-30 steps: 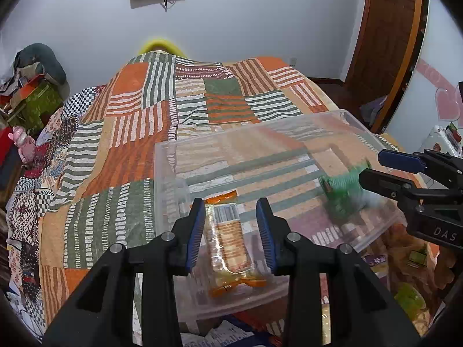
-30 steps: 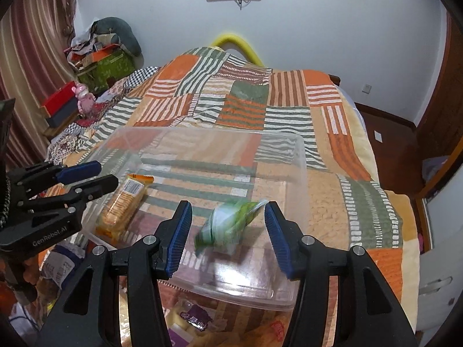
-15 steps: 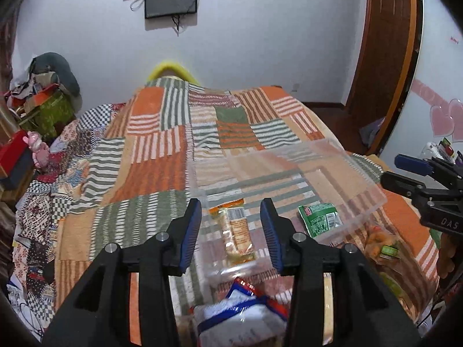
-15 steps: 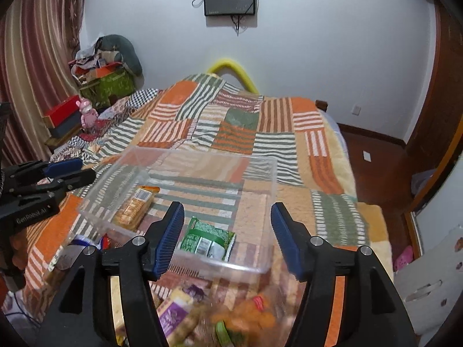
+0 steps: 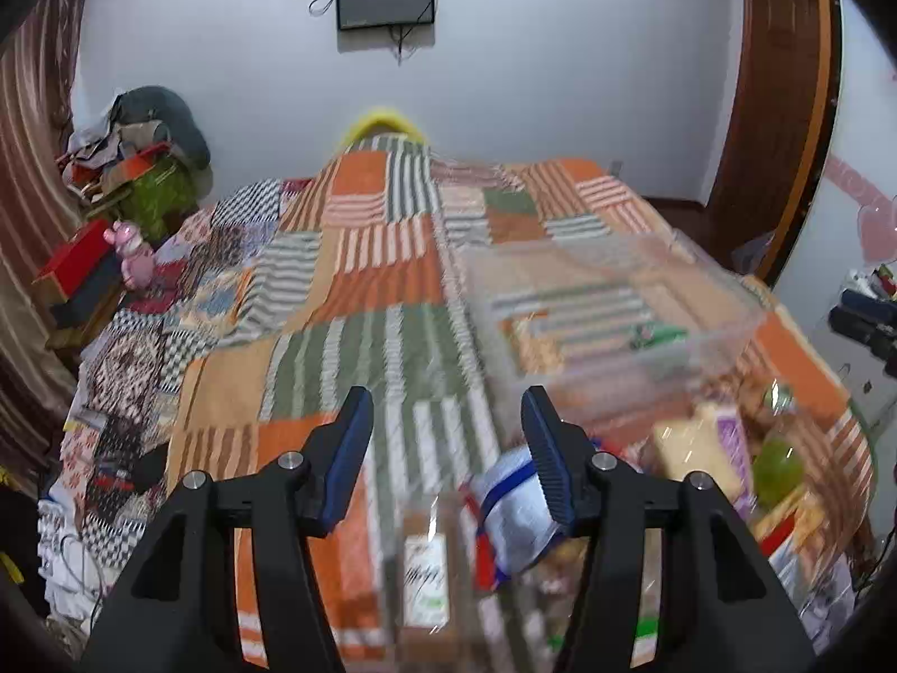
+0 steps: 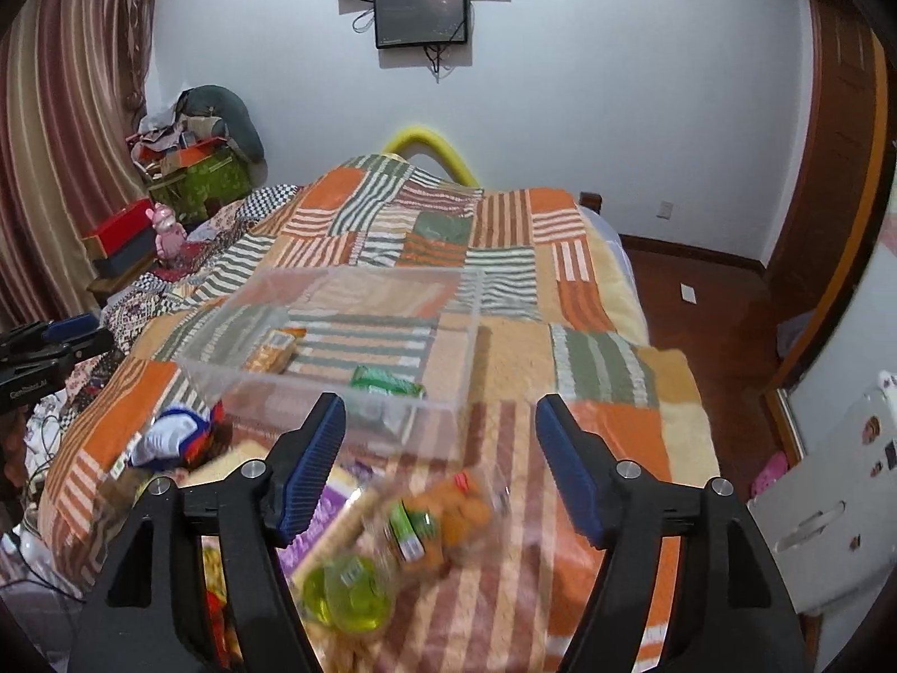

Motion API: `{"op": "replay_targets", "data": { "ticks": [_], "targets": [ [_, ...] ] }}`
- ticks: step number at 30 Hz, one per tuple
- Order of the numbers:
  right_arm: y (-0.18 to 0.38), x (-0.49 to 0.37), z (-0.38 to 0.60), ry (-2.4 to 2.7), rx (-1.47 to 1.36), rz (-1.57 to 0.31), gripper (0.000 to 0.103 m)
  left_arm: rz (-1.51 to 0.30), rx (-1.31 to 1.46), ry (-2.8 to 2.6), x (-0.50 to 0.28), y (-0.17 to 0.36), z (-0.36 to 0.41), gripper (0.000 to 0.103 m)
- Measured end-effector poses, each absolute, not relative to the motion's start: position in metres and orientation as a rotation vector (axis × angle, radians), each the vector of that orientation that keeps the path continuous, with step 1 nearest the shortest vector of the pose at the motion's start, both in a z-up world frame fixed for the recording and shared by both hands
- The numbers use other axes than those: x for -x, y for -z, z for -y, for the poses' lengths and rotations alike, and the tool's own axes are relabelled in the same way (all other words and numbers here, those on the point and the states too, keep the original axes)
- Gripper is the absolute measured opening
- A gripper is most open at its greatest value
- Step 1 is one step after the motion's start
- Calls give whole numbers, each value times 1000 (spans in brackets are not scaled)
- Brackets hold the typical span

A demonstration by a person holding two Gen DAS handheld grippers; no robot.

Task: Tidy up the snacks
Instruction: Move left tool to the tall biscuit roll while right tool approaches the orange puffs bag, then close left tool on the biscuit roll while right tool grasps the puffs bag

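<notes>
A patchwork quilt point(image 6: 504, 347) of orange, green and striped squares covers the bed and fills most of both views. On it, toward the near end, sits a clear plastic bin point(image 6: 448, 336), open at the top. Inside the bin an orange cracker packet point(image 6: 274, 349) lies at the left and a green snack pack point(image 6: 387, 381) lies nearer the front wall, to the right of it; the two are apart.

In front of the bin, a loose heap of snacks lies on the quilt: a white-and-blue packet point(image 6: 171, 440) at the left, a clear bag of orange biscuits point(image 6: 454, 510) in the middle, and a yellow-green jelly cup point(image 6: 347, 594) nearest the camera. The left wrist view is blurred, so the rest of the heap cannot be told apart there.

The right gripper point(image 6: 440, 448) hangs above the heap, its jaws opening and about half spread, with nothing between the pads. The left gripper point(image 5: 445, 443) is over the quilt to the left of the bin, its jaws opening but narrower, also holding nothing; the white-and-blue packet point(image 5: 516, 510) lies below its right finger.
</notes>
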State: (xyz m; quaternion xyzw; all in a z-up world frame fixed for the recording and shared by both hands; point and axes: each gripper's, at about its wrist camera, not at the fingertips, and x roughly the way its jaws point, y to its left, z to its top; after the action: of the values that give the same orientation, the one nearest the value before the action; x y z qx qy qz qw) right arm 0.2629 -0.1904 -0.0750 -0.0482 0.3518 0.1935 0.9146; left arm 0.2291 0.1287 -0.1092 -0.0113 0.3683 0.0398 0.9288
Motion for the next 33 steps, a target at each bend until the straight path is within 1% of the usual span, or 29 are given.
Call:
{"op": "replay_targets", "data": {
  "ticks": [10,18,22,23,25,26,31,33],
  "targets": [
    [108,-252,203,-380,66,-831,70,-881,82,-132,-198,163,-153,58],
    [135,-254,196,-394,75,-910,71,-978,127,-132,-192,206,-158,58],
    [148,-263,192,-388,79,-945,71,-976,152,-106,-196,211,-160,58],
    [150,-265,192,-386,78,-952,71,-978,153,-102,-198,213,-160,58],
    [154,-268,192,-394,74,-964,79,-986,158,-87,-203,218,-159,58],
    [155,-269,192,-394,69,-967,80,-989,159,-84,-204,220,-159,58],
    [164,-279,192,-399,62,-997,82,-1023,142,-96,-213,234,-155,58],
    [169,-282,192,-396,59,-1014,82,-1008,136,-104,-214,237,-155,57]
  ]
}}
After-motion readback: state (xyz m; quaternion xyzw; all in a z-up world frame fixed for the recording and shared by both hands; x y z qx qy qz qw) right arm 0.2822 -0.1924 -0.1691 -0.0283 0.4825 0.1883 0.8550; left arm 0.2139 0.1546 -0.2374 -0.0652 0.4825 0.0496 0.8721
